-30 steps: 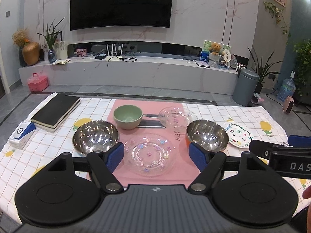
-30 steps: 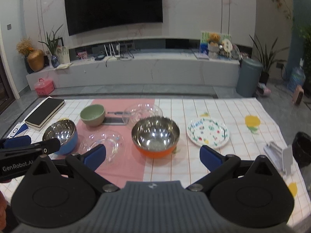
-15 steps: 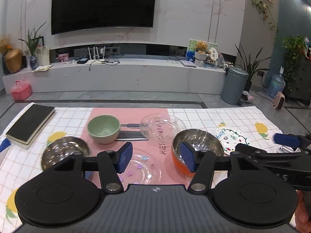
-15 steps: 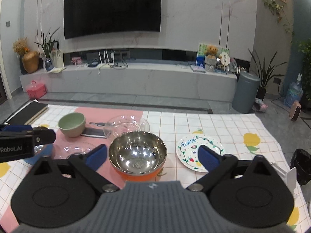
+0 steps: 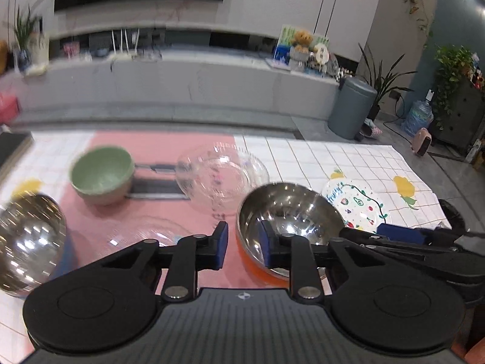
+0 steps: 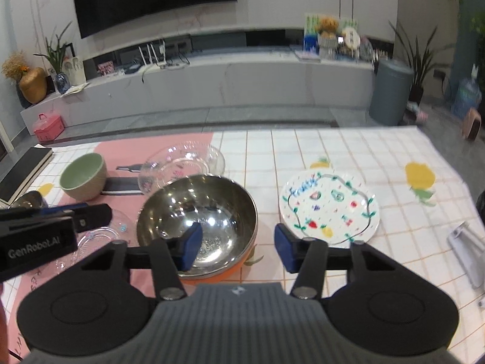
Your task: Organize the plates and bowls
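Observation:
An orange-bottomed steel bowl (image 5: 291,212) (image 6: 197,212) sits mid-table. My left gripper (image 5: 242,247) straddles its left rim, jaws narrowly open, one pad inside and one outside. My right gripper (image 6: 236,247) straddles its right rim, jaws open wider. A blue-bottomed steel bowl (image 5: 27,242) is at the left. A green bowl (image 5: 101,176) (image 6: 83,179), a clear glass bowl (image 5: 222,179) (image 6: 182,163) and a clear plate (image 5: 145,233) (image 6: 97,236) lie on the pink mat. A painted white plate (image 6: 329,207) (image 5: 357,203) lies to the right.
A black book (image 6: 21,170) lies at the table's far left edge. A knife (image 5: 157,186) lies behind the green bowl. A white object (image 6: 466,248) sits near the right edge. A grey bin (image 5: 351,109) stands beyond the checked tablecloth (image 6: 394,151).
Both grippers moved down and in onto the orange-bottomed bowl. The left gripper shifted right and narrowed around the left rim; the right gripper narrowed over the right rim.

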`<state>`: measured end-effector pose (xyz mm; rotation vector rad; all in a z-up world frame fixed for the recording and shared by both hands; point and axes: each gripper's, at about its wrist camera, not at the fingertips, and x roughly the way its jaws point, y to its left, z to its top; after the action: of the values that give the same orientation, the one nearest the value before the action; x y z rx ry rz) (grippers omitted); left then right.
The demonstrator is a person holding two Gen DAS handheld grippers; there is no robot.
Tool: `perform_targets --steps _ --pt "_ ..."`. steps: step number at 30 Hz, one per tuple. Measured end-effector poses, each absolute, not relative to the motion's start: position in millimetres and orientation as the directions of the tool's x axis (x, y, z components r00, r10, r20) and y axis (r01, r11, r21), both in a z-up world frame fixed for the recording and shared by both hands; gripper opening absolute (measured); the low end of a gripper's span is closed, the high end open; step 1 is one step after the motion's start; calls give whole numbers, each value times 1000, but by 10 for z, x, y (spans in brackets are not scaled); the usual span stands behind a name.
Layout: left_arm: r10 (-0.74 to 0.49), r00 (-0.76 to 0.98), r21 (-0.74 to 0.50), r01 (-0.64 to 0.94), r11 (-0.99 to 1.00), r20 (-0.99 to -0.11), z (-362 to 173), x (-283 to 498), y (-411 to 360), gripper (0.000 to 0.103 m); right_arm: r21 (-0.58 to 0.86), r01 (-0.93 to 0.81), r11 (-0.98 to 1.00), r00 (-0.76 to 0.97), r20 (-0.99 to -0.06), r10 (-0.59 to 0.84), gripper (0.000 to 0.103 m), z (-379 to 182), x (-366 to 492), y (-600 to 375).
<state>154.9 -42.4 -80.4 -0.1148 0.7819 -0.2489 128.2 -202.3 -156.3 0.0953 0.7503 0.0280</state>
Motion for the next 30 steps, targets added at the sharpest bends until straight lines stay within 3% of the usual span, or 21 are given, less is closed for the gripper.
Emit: perform_targets --steps 11,21,30 --pt "-284 597 -263 125 957 -751 -1085 1880 -444 23 161 63 985 668 -740 79 35 -1815 1580 -2093" --pt "-287 567 -274 110 955 -772 -1163 1947 -466 15 190 106 976 639 -765 79 12 -1890 1651 -2122" --pt "-262 575 -247 106 963 -775 -1004 1743 -467 14 195 98 976 636 -767 90 11 -1777 1439 -2083"
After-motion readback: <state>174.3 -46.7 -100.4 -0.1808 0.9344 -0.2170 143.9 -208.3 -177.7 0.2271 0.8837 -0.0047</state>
